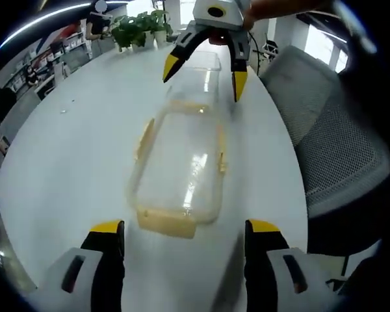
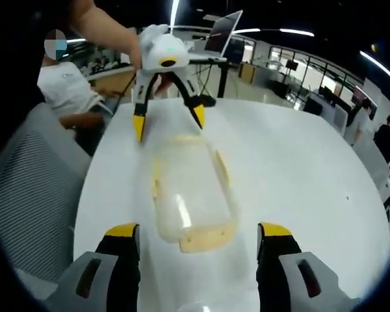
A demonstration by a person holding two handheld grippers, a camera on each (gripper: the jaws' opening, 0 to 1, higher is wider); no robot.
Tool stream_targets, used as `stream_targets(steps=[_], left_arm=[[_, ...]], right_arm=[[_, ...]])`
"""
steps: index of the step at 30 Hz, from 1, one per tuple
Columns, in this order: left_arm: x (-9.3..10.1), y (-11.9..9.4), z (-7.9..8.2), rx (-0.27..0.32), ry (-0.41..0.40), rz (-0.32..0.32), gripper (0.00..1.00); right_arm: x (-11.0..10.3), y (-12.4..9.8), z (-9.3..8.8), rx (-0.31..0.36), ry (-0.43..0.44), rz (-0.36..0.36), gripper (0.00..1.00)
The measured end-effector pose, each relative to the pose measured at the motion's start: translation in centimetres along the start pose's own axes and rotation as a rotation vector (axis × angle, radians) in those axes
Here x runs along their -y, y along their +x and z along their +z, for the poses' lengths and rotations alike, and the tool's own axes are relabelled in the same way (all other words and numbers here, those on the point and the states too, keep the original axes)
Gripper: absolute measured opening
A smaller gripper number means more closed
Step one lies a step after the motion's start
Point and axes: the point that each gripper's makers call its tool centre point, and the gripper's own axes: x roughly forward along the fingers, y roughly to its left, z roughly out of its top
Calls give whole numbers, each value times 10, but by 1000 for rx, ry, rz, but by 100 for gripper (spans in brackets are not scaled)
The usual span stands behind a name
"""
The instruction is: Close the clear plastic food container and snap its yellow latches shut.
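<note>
On the white desk (image 1: 65, 162): container (image 1: 182, 166) lies lengthwise between the two grippers, near the desk edge beside a grey mesh chair (image 1: 338, 136).
Container: clear plastic, long and shallow; the lid (image 2: 192, 195) appears to sit on top of the base already, though the blur keeps me from saying whether it is fully seated.
Latches: yellow latches (image 1: 168, 222) show at both short ends and along the long sides; they look flared outward, not snapped down.
Left gripper (image 1: 185, 250): fingers spread wide, holding nothing, poised just short of the near end latch; in the right gripper view it hangs above the far end (image 2: 169, 120).
Right gripper (image 2: 198, 250): fingers also wide and empty, facing the opposite end latch; in the left gripper view it hovers over the far end (image 1: 205, 75).
Step in hand: lid seems placed; latching not yet begun, by my reading.
Next move calls for: lowering a fingertip onto an end latch and pressing it down against the base wall while the other gripper steadies the opposite end.
Risk: light container may slide on the smooth desk.
</note>
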Motion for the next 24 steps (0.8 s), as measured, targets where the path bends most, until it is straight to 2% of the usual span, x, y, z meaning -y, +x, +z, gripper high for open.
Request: stream_targets(steps=[8,13,24], left_arm=[[-3,1,0,-14,27,-11,75],[-2,4,-2,-28,40,-27,75],[-3,7,-5,-44,60,-52,74]], right_arm=[[0,3,-5,-27,-9,25,74],[3,4,-10,-70,-10,27,70],[4,11,-14,-99,-36,52,66]])
